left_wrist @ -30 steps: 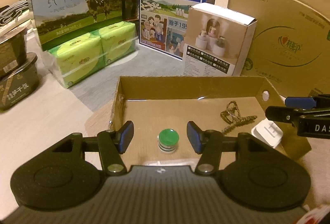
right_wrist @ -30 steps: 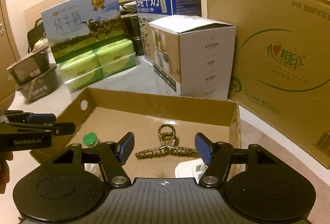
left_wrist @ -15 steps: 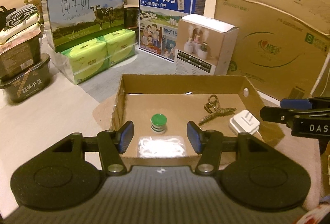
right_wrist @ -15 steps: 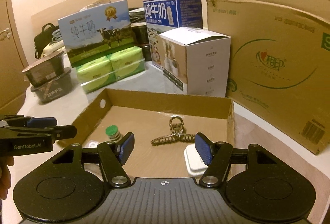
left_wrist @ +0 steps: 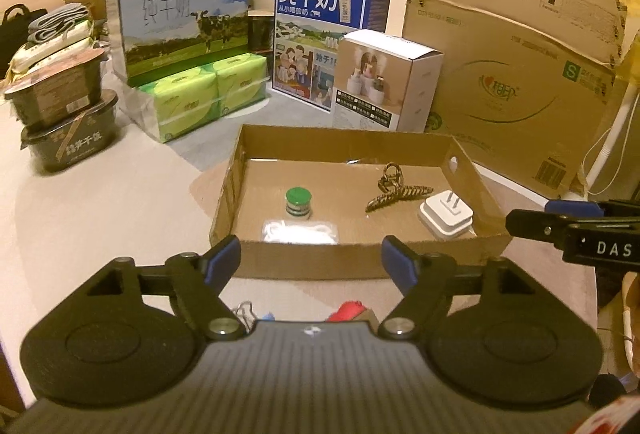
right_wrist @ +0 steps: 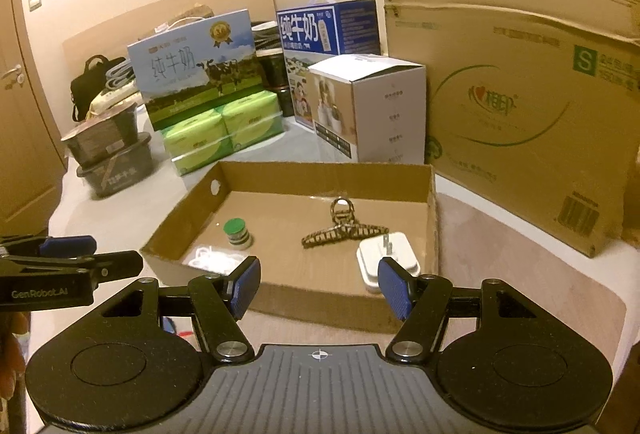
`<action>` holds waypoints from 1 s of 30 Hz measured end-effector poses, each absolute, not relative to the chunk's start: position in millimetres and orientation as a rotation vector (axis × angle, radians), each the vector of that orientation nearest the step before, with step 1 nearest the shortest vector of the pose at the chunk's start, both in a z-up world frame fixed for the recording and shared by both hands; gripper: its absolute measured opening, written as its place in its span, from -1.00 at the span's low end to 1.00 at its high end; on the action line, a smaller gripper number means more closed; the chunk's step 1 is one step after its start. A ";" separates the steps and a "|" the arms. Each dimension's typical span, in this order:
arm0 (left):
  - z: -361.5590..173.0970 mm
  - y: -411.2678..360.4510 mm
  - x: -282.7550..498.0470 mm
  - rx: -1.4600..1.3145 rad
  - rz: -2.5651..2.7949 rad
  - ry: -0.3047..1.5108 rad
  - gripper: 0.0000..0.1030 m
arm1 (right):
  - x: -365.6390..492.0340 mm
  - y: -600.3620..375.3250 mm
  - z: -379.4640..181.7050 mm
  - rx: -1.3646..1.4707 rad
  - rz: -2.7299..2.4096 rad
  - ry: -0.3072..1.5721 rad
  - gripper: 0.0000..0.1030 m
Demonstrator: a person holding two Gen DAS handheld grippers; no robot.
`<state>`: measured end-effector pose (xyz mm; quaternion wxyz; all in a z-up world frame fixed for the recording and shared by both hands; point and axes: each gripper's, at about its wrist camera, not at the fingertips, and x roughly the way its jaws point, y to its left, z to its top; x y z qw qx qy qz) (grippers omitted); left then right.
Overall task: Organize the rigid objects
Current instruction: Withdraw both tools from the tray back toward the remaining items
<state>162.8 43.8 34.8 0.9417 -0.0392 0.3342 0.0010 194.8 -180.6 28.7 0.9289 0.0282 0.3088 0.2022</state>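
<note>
A shallow cardboard tray lies on the table. Inside it are a small green-capped bottle, a leopard-print hair claw, a white plug adapter and a clear bag with a white cable. My left gripper is open and empty, in front of the tray's near wall. My right gripper is open and empty, at the tray's near wall. Each gripper shows at the edge of the other's view.
Behind the tray stand two milk cartons, green tissue packs, a white product box and a large cardboard box. Stacked black food tubs sit at left. Small items, one red, lie near my left gripper.
Both grippers have pulled back and up from over the tray; the tray now lies wholly in front of them. The bag with the cable has come into view. Both stay open.
</note>
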 end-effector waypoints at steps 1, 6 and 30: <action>35.1 43.5 158.9 -0.082 0.003 0.681 0.53 | 190.9 -181.4 28.7 0.058 0.413 0.632 0.28; 36.7 43.0 142.9 -0.086 0.010 0.677 0.65 | 173.0 -183.9 29.3 0.061 0.415 0.628 0.36; 15.7 53.2 65.4 -0.116 0.081 0.676 0.99 | 99.9 -200.4 8.3 0.087 0.374 0.648 0.69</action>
